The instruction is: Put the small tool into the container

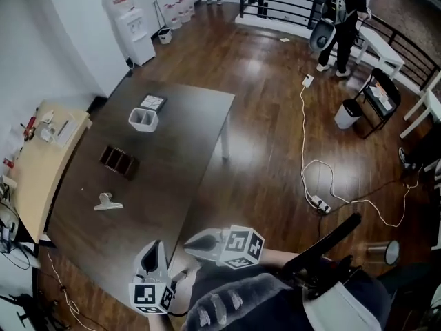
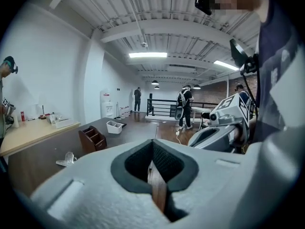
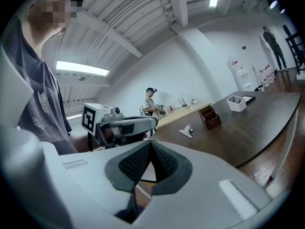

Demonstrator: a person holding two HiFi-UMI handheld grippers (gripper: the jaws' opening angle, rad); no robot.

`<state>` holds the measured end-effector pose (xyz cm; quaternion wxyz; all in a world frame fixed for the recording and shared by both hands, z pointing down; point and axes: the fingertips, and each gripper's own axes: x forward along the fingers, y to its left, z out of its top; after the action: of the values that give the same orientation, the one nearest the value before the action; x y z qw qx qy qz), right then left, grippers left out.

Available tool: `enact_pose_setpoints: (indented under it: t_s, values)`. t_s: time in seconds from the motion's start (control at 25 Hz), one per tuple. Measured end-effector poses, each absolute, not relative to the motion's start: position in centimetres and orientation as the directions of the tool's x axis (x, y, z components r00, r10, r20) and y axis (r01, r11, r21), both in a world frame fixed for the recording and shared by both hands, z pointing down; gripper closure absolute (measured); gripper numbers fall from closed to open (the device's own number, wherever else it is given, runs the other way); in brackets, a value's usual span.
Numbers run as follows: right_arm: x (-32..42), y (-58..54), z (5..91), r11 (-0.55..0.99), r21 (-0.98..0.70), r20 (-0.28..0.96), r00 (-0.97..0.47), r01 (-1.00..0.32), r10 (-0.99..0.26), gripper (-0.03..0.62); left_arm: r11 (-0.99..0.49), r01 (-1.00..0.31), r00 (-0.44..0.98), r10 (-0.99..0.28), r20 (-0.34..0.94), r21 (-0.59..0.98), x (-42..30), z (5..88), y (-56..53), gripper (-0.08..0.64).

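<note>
Your left tongs (image 1: pixel 153 245) and right tongs (image 1: pixel 189 247) are both clenched and empty; reach for the small clip (image 1: pixel 107 202) unopened and you'd likely shove it across the desk (image 1: pixel 186 136). It lies well ahead, short of the brown organiser (image 1: pixel 118 161) and white bin (image 1: pixel 143 119). Both tongs hang by your body, right pointing across at left

Small tool (image 1: pixel 108 202) shape unclear; tray (image 1: pixel 153 103) contents too small.

I hold my left gripper (image 1: pixel 154 248) pointing forward and my right gripper (image 1: pixel 193 245) just beside it, pointing leftward toward it, both with fingers (image 2: pixel 167 162) pressed together on nothing.
</note>
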<state>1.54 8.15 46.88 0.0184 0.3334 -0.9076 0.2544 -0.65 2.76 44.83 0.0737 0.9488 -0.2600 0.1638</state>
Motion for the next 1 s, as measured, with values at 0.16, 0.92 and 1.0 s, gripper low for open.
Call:
enact_pose_setpoints:
  t_s: [0.16, 0.92, 1.0]
  values:
    - [2.7, 6.7, 46.6, 0.626, -0.457, 0.207, -0.76, -0.632, -0.616, 0.591, -0.857, -0.508, 0.819, -0.452, 0.353, 0.082, 0.5, 44.8, 1.3, 0.56]
    - [0.7, -7.2, 45.8, 0.604, -0.455, 0.292, -0.75, -0.655, -0.593, 0.591, -0.825, -0.528, 0.841, -0.475, 0.259, 0.202, -2.2, 45.8, -13.2, 0.56]
    - [0.1, -8.2, 46.0, 0.617, -0.454, 0.312, -0.763, -0.643, -0.566, 0.591, -0.811, -0.548, 0.829, -0.494, 0.263, 0.204, -2.9, 46.1, -14.4, 0.56]
